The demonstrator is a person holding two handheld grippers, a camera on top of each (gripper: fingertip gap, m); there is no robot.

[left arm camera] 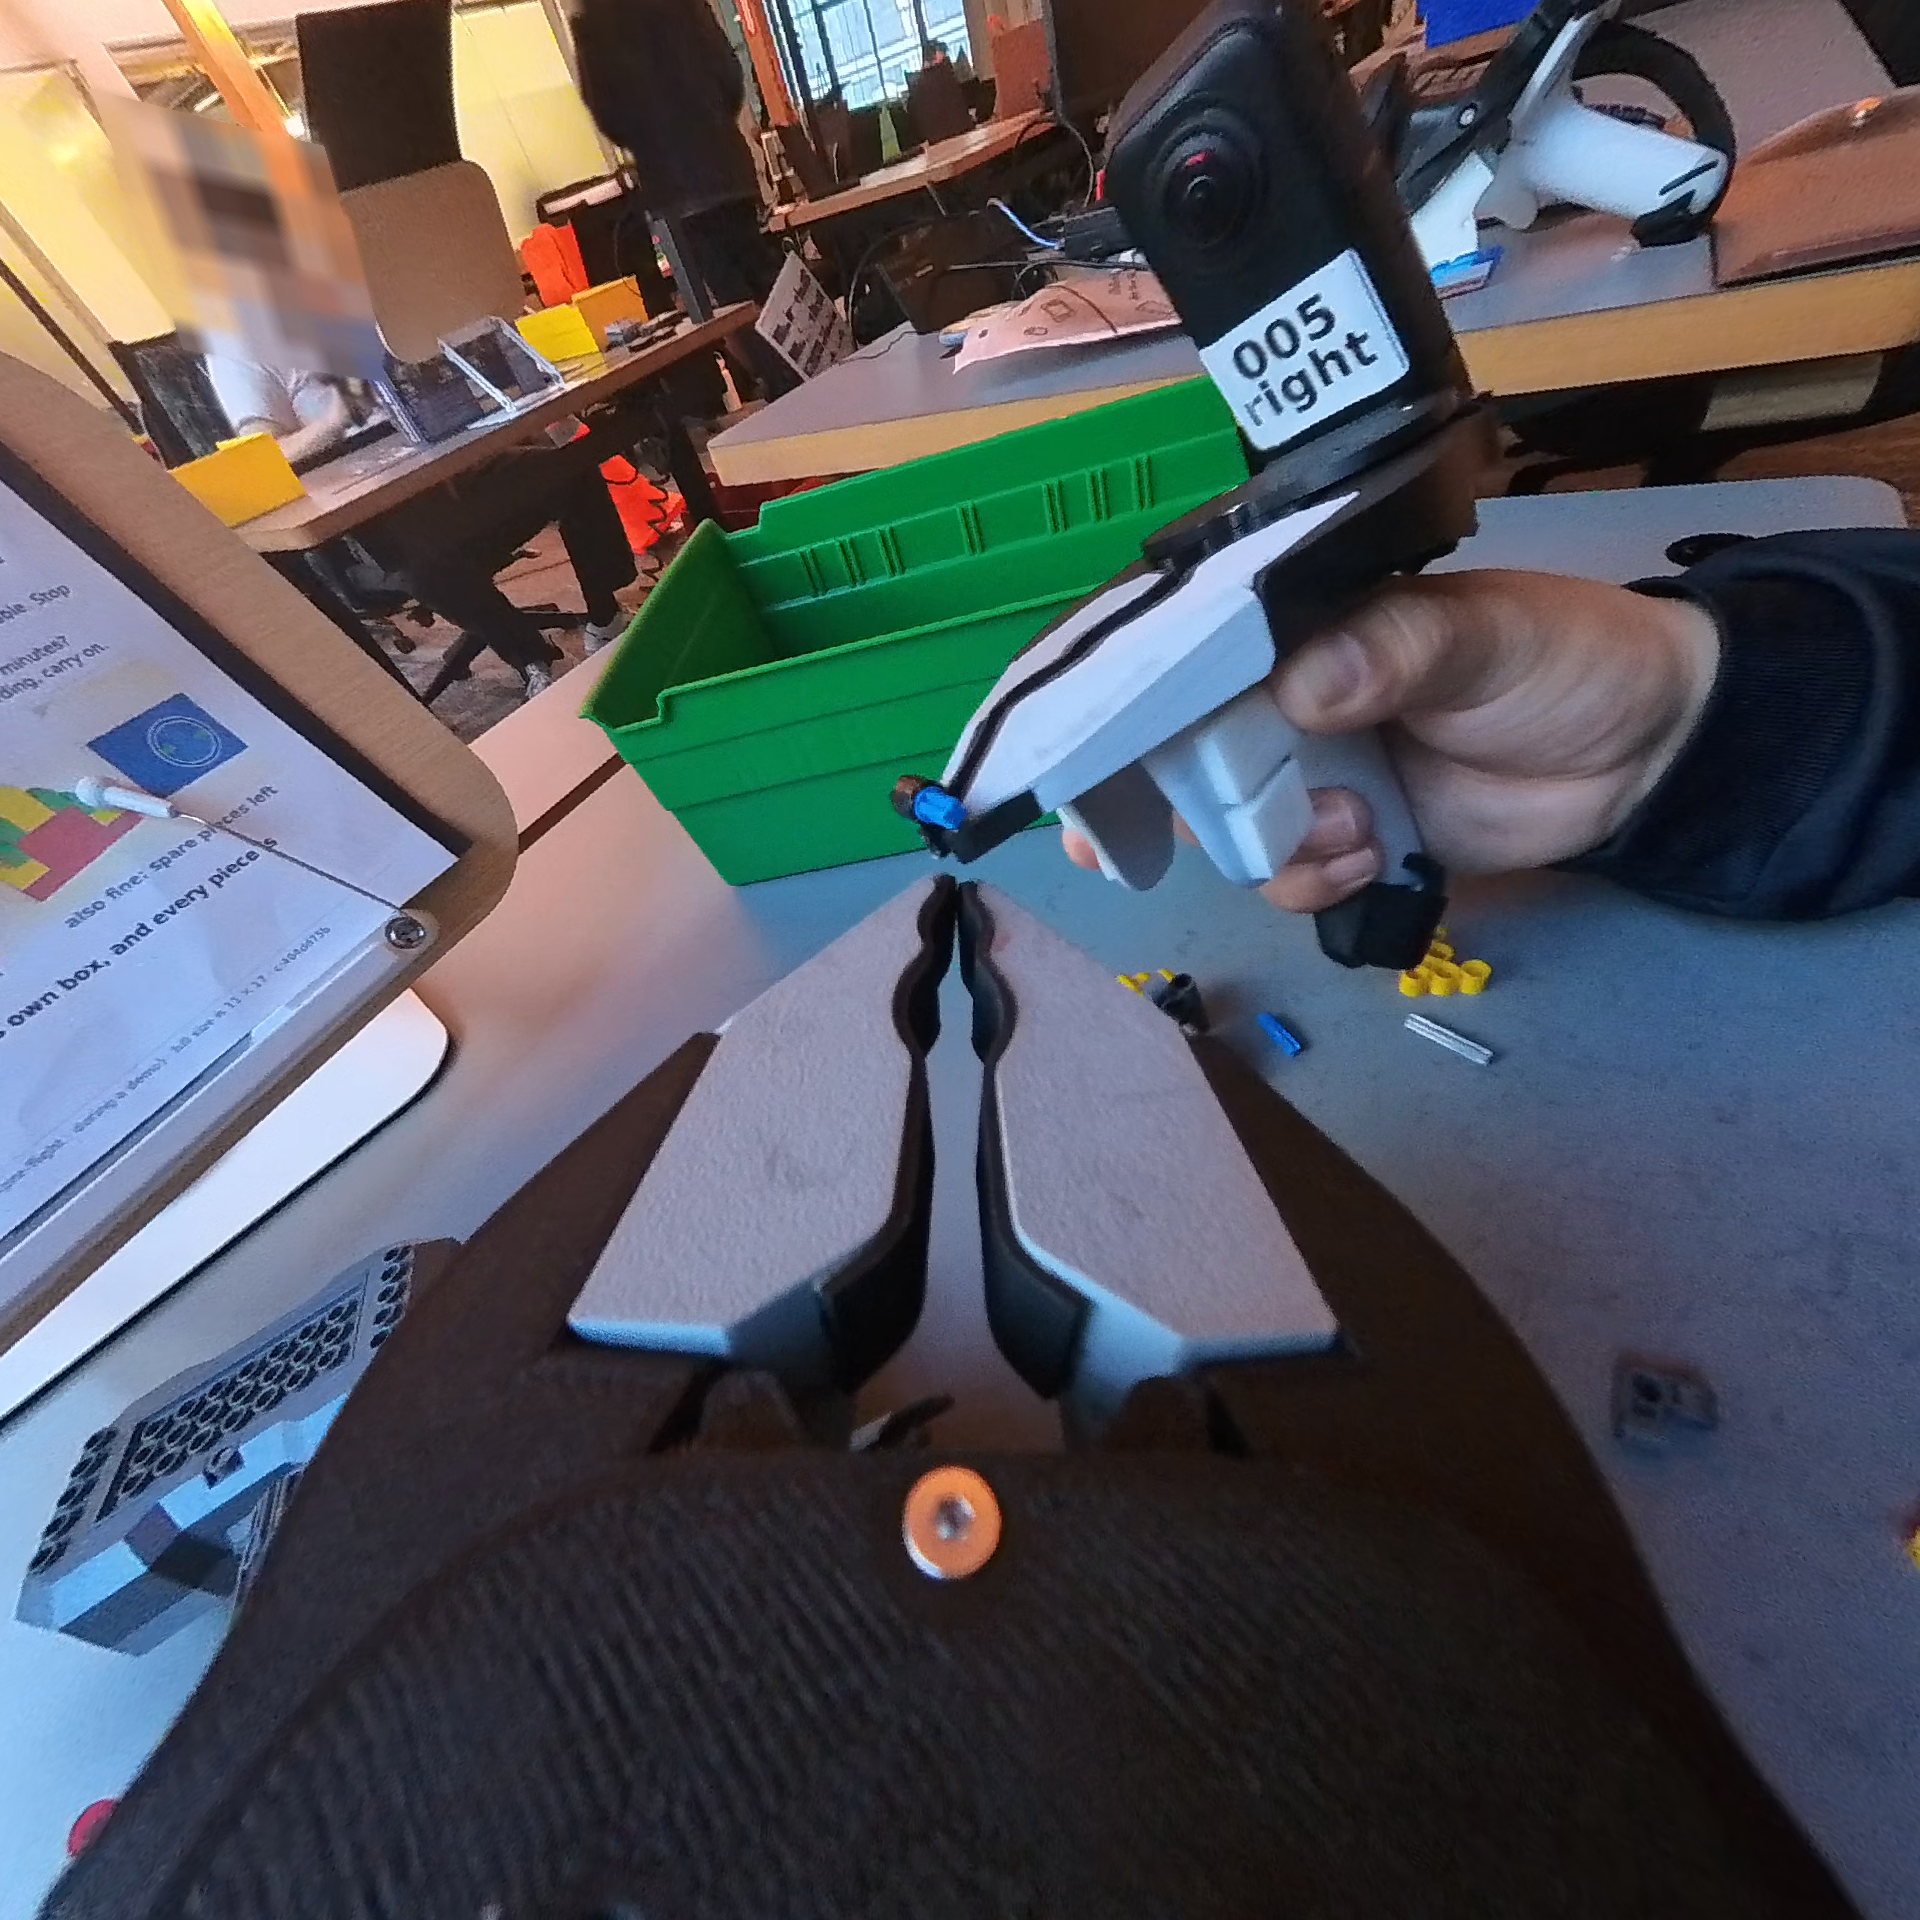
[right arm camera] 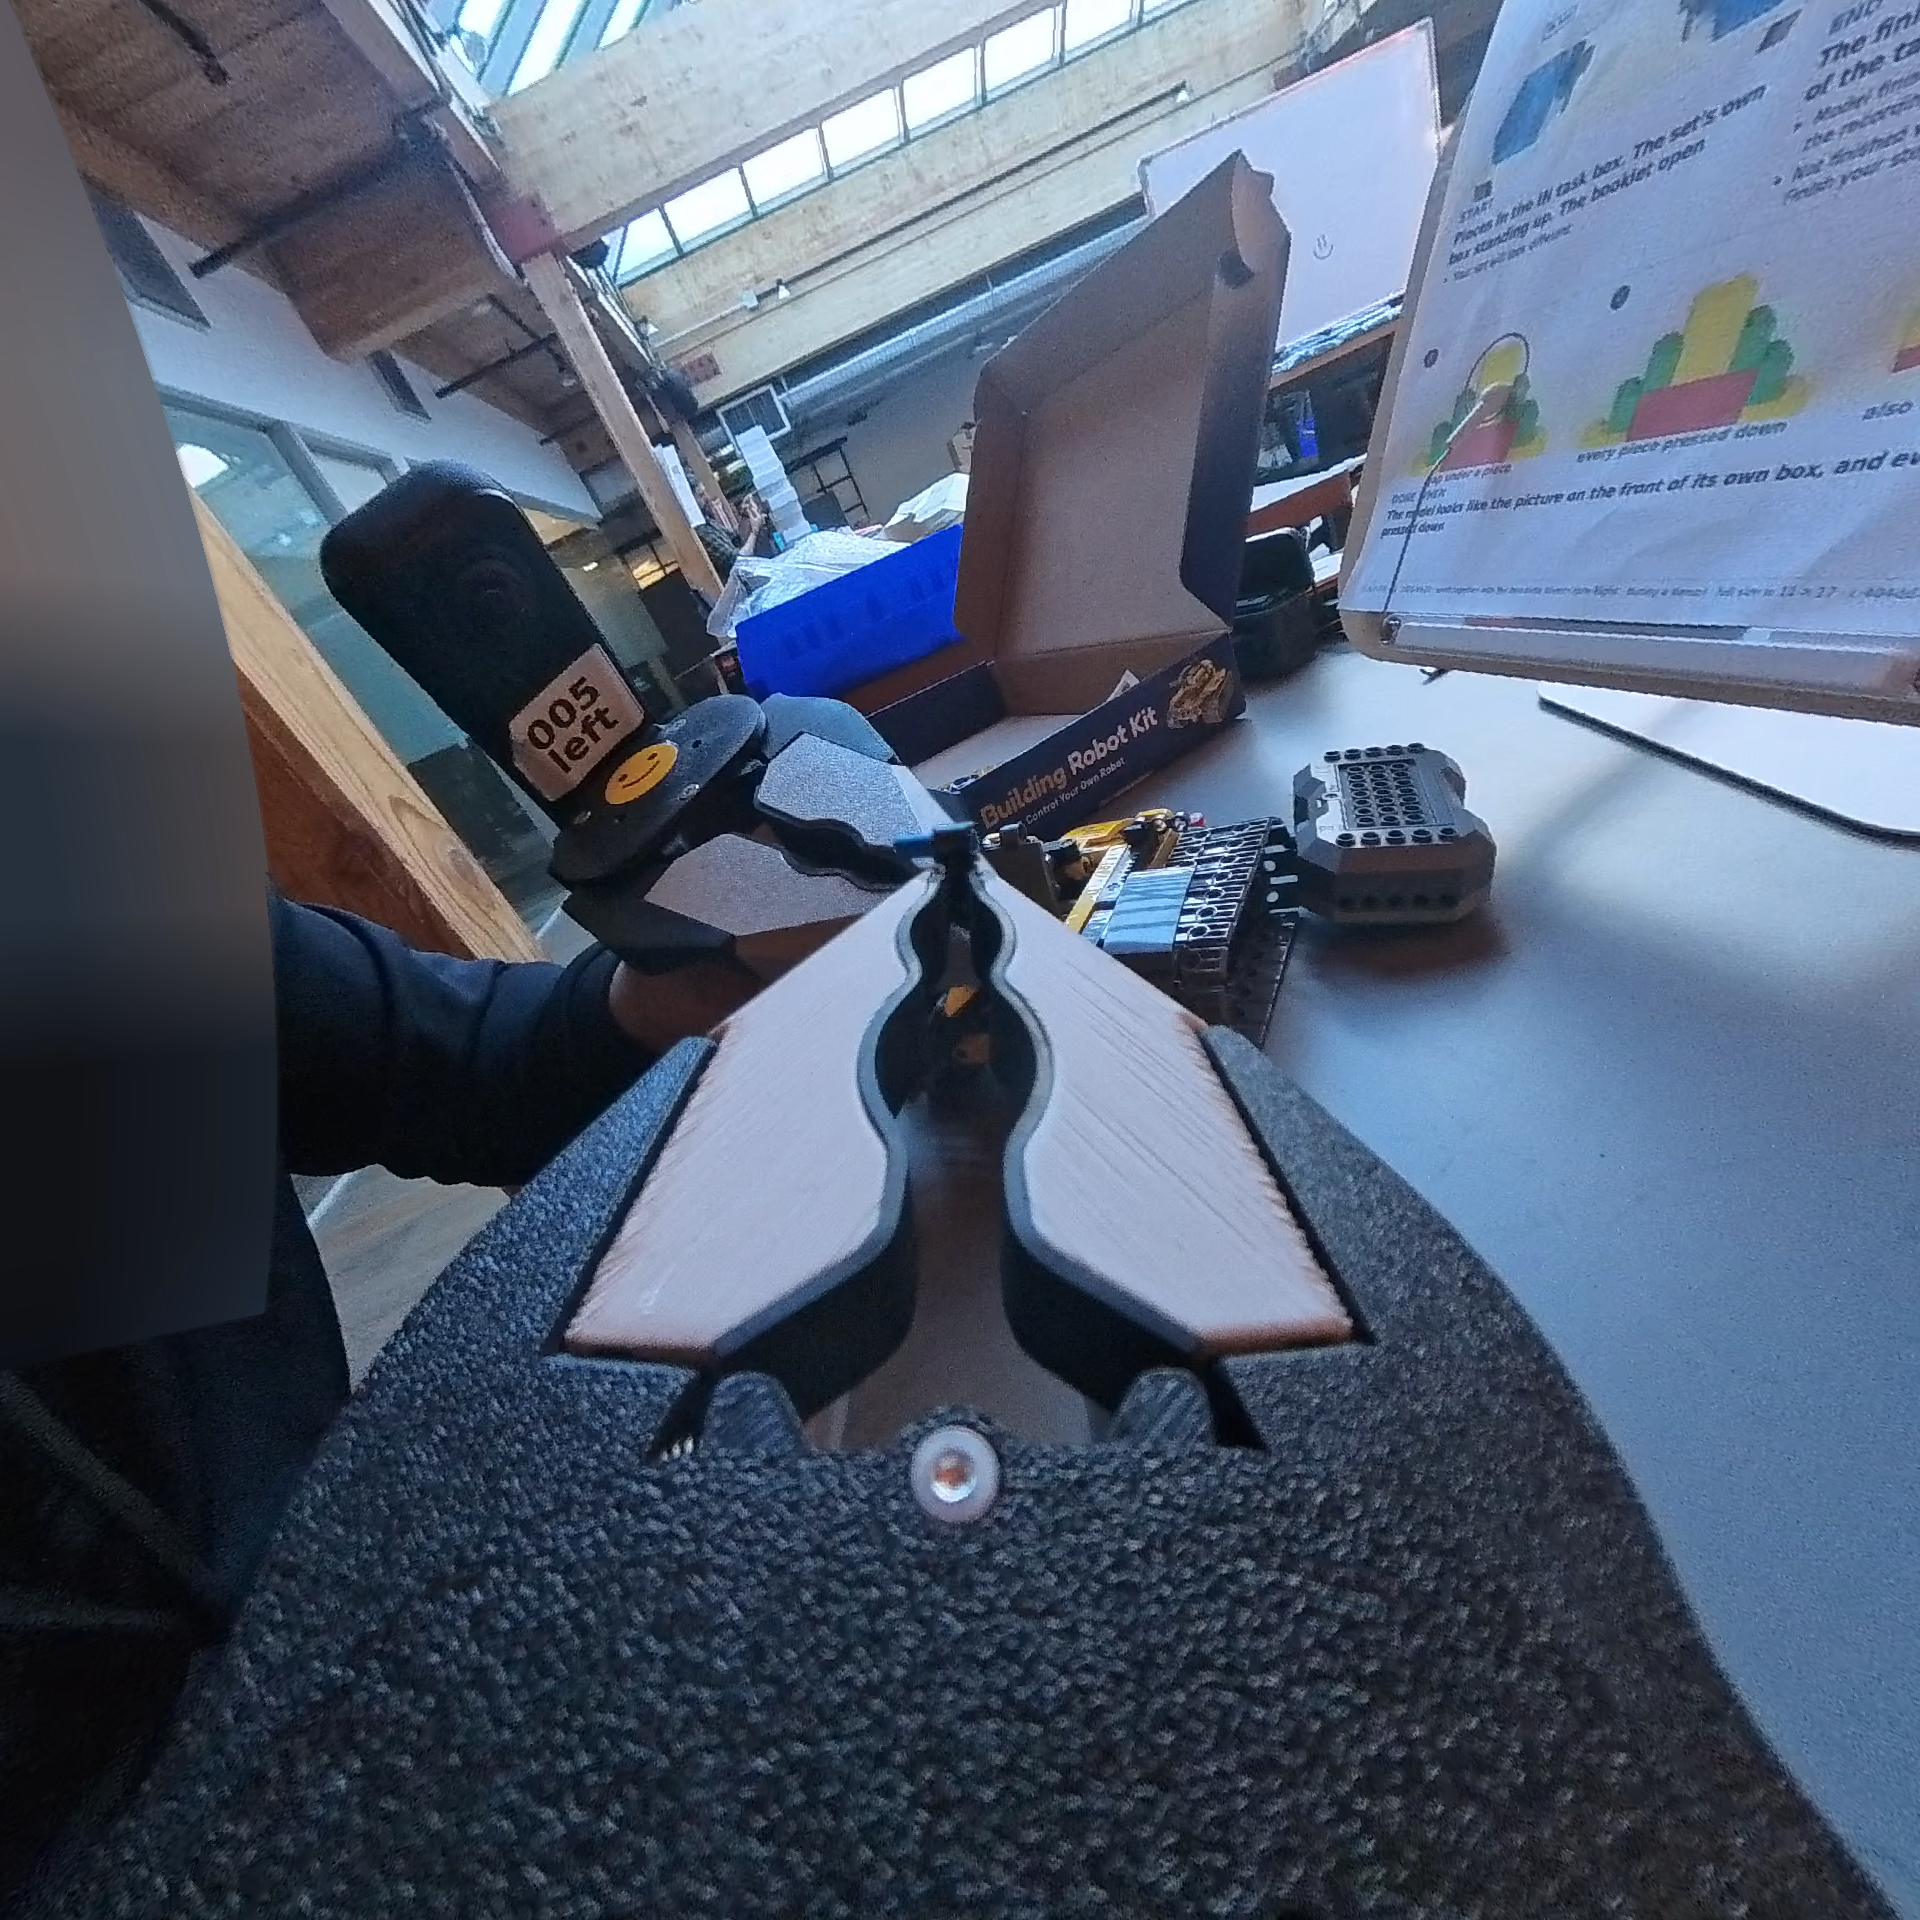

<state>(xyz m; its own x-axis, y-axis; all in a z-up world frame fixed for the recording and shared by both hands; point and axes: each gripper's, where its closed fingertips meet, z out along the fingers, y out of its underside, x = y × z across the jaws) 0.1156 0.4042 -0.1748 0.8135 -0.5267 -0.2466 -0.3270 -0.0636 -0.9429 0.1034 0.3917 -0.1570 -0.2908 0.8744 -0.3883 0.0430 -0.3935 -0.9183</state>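
Observation:
My right gripper (right arm camera: 948, 864) is shut on a small blue pin (right arm camera: 938, 840) with a black end, pinched at the very tips. In the left wrist view a hand holds the right gripper (left arm camera: 951, 826) above the table, and the blue pin (left arm camera: 938, 806) sticks out of its tips. My left gripper (left arm camera: 954, 896) is shut with nothing between its fingers. Its tips sit just below the right gripper's tips and the pin. The left gripper (right arm camera: 883, 836) also shows in the right wrist view, right next to the pin.
A green bin (left arm camera: 790, 717) stands behind the grippers. Loose parts lie to the right: yellow pieces (left arm camera: 1442, 975), a blue pin (left arm camera: 1279, 1035), a grey axle (left arm camera: 1448, 1040). A partly built black and yellow model (right arm camera: 1184, 904), a grey studded block (right arm camera: 1387, 831), an open cardboard box (right arm camera: 1122, 520) and an instruction board (right arm camera: 1662, 364) stand nearby.

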